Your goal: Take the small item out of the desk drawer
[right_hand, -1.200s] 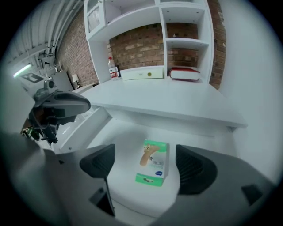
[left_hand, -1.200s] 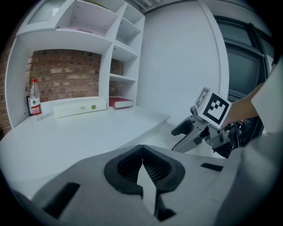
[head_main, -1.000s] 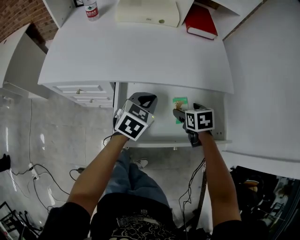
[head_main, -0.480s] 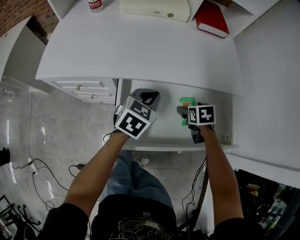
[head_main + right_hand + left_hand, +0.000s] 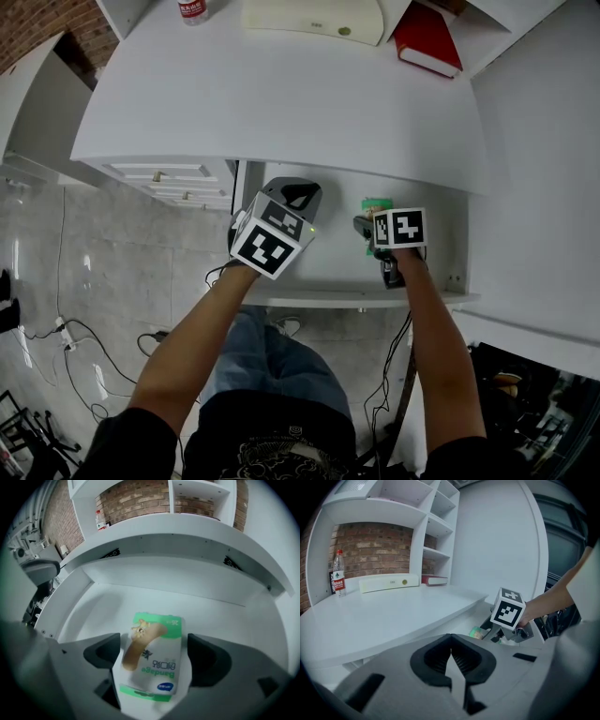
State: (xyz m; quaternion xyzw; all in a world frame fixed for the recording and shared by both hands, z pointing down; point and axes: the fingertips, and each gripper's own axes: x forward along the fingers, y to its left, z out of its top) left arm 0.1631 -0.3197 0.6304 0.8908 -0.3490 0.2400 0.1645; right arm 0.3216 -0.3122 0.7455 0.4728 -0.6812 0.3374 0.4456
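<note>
Two grippers hover over the open white desk drawer (image 5: 328, 267). The right gripper (image 5: 155, 658) has its black jaws spread wide on either side of the small green-and-white bandage box (image 5: 154, 634), which lies flat on the drawer floor between them. The left gripper (image 5: 451, 660), its jaws pressed together on nothing, is above the drawer's left part

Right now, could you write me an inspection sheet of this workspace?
Surface: white desk, top mostly bare; drawer open below it.
Job's things: bandage box in the drawer.
Clutter: bottle, cream case, red book at the desk's back.
Grippers: left gripper shut, empty; right gripper open, jaws either side of the box.
Cables: loose cables on the floor, left.
Surroundings: brick wall, white shelves.
</note>
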